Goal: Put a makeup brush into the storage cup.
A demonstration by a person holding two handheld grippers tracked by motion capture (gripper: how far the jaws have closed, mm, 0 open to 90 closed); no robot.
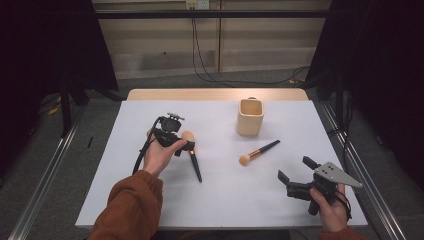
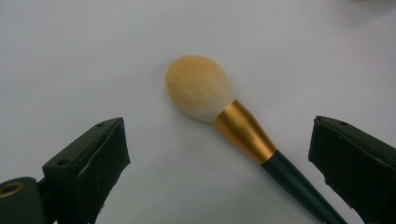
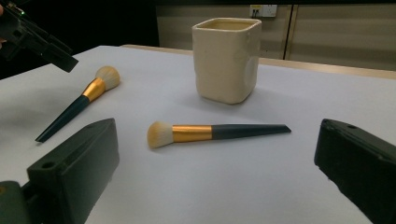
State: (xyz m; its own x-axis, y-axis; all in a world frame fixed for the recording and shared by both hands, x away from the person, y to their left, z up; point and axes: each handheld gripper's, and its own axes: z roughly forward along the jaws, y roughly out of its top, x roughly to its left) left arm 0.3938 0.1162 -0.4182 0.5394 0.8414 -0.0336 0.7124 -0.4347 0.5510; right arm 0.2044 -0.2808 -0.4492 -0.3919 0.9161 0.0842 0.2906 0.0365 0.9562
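A round-headed makeup brush (image 1: 192, 153) is seen lying flat on the white table (image 1: 150, 200), left of centre, its cream bristles pointing away from the person and its dark handle running back toward the near edge. The left gripper (image 1: 184, 142) is held just above the brush's head and gold ferrule; in the left gripper view its jaws are spread wide, one on either side of the brush (image 2: 224, 116), and nothing is gripped between them. A second, flat-topped makeup brush (image 1: 258, 152) is seen lying near the middle of the table, just in front of a cream ceramic holder (image 1: 249, 117) that stands upright. The right gripper (image 1: 295, 172) is held low near the table's right front corner, well apart from both brushes, its jaws likewise opened wide and empty.
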